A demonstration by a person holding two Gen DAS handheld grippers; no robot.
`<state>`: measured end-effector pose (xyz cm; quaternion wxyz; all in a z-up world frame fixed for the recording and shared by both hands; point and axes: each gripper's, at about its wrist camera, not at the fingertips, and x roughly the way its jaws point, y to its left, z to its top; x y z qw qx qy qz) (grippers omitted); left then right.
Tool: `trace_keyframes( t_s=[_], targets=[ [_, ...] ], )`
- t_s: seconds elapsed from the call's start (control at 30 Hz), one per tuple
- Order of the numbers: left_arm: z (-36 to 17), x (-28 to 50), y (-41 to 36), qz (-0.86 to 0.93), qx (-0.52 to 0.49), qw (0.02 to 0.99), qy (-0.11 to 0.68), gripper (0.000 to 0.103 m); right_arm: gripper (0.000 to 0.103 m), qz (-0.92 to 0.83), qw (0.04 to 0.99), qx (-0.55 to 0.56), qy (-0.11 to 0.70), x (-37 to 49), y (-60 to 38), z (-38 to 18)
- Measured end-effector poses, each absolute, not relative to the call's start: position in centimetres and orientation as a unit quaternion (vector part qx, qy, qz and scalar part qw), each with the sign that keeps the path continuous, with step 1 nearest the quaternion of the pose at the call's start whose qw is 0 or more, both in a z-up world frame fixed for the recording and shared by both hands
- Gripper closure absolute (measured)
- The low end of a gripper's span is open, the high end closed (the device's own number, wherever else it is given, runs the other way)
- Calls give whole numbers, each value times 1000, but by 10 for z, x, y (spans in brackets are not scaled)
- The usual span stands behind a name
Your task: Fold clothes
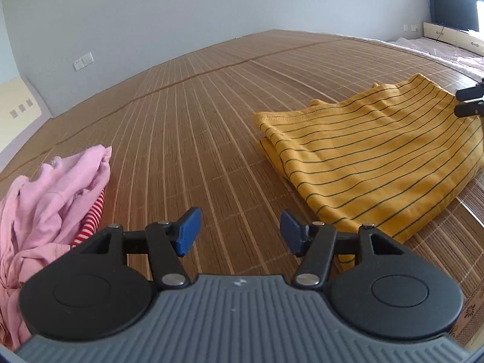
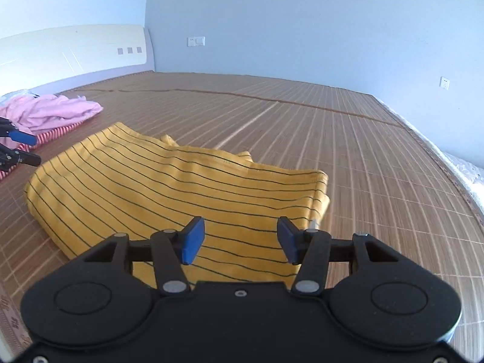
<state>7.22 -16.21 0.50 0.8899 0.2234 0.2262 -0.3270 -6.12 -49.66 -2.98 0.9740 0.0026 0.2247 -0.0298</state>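
A yellow garment with thin dark stripes (image 1: 369,154) lies folded on the bamboo mat (image 1: 187,127). In the left wrist view it sits to the right of my left gripper (image 1: 240,236), which is open over bare mat with nothing between its blue pads. My right gripper (image 2: 240,239) hovers open just above the near part of the yellow garment (image 2: 169,187), holding nothing. The tips of the right gripper (image 1: 470,101) show at the garment's far right edge in the left wrist view. The left gripper (image 2: 22,148) shows at the left edge of the right wrist view.
A crumpled pink garment (image 1: 51,199) lies over a red-and-white striped one (image 1: 90,224) at the left. A white headboard (image 2: 72,51) and pale walls bound the bed. A white sheet (image 1: 438,50) and low drawers (image 1: 453,34) lie at the far right.
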Motion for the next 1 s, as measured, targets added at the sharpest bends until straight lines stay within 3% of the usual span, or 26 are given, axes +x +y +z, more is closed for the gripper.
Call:
trace_keyframes(
  t_s=[0.23, 0.37, 0.5, 0.73, 0.87, 1.0],
  targets=[
    [-1, 38, -209, -420, 226, 854, 207, 38, 46, 75, 957, -94, 263, -47, -424, -50],
    [-25, 40, -209, -392, 269, 852, 219, 36, 45, 54, 962, -48, 262, -68, -452, -47],
    [-26, 57, -182, -398, 192, 859, 257, 36, 41, -15, 968, 2, 251, -94, -484, -42],
    [-12, 61, -142, -382, 111, 889, 227, 36, 41, -34, 978, 66, 195, -114, -487, -38],
    [-8, 73, -122, -405, 3, 877, 260, 36, 32, 29, 981, -5, 191, -97, -421, -31],
    [-11, 83, -114, -418, -70, 858, 291, 34, 32, 85, 967, -115, 213, -57, -336, -36]
  ],
)
